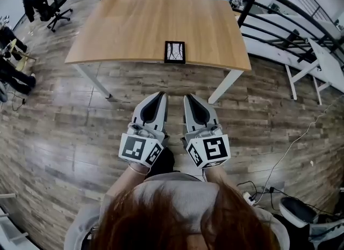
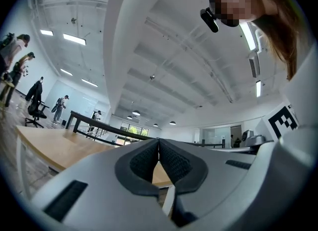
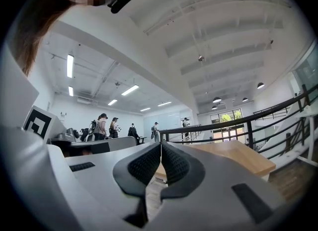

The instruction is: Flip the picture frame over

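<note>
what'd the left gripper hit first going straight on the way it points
Probably the near edge of the wooden table, just left of the picture frame. Height is unclear, so the left gripper may pass over the top.

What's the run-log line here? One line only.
stage: before contact | left tongs: shut, empty | right tongs: shut, empty | picture frame: flat on table, near edge, untouched
</note>
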`<state>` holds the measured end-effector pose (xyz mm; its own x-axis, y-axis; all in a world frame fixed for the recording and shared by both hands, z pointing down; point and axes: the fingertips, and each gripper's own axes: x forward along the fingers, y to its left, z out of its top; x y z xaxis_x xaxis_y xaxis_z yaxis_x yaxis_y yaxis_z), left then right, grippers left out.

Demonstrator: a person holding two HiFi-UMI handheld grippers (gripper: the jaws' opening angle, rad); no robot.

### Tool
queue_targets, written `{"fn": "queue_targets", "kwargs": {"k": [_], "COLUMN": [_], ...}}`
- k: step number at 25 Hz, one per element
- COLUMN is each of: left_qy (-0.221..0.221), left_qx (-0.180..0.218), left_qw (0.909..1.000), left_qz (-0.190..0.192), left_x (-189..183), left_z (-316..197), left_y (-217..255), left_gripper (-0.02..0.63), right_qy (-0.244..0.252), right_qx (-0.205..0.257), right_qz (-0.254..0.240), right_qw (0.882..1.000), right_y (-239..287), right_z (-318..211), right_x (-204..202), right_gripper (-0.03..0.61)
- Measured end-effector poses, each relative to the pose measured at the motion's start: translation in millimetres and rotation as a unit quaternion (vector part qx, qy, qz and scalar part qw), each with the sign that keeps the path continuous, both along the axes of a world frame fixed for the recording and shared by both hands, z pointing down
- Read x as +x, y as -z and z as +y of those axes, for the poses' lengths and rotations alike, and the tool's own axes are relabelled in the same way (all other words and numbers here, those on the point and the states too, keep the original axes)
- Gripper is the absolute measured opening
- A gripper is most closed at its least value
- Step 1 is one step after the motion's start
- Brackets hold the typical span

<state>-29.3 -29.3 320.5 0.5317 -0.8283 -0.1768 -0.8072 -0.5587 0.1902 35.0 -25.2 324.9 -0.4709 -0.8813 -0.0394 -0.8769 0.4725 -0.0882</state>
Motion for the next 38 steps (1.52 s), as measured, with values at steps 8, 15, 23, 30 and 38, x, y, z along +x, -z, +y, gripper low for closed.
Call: {"fn": "queue_targets", "kwargs": {"k": [8,15,23,30,38], "left_qy": [-0.037,-0.042,-0.020,0.008,0.041], "left_qx": [0.004,-0.029,-0.055,-0.088,-0.111], "left_qw": [0.9992,0.9986,0.9983,0.9959,0.9928], "left_qz": [-0.017,-0.015,0.002,0.018,0.012], "left_x": [-21.2,-14.9,-13.5,-30.4,-57.1], "left_z": [-105.4,-149.3,-171.0,-178.6,-181.7], "left_y": [12.2,-8.9,-21.7,-51.8,-71.7], "left_gripper": [0.009,0.008,0.009,0.009,0.009], "right_qy": [-0.026,-0.028,0.004,0.022,0.059], "right_qx": [0.007,-0.021,-0.014,0.004,0.018], "right_qz": [-0.002,0.012,0.104,0.374,0.623], "right_qw": [1.000,0.999,0.995,0.927,0.780], "right_y": [15.6,-5.0,-37.3,-126.8,-237.1], "right_z": [-103.9,-148.3,-183.6,-239.0,-289.6], "right_x": [-32.2,-24.8,-22.3,-25.1,-30.8], "right_gripper": [0.017,0.017,0.018,0.114,0.137]}}
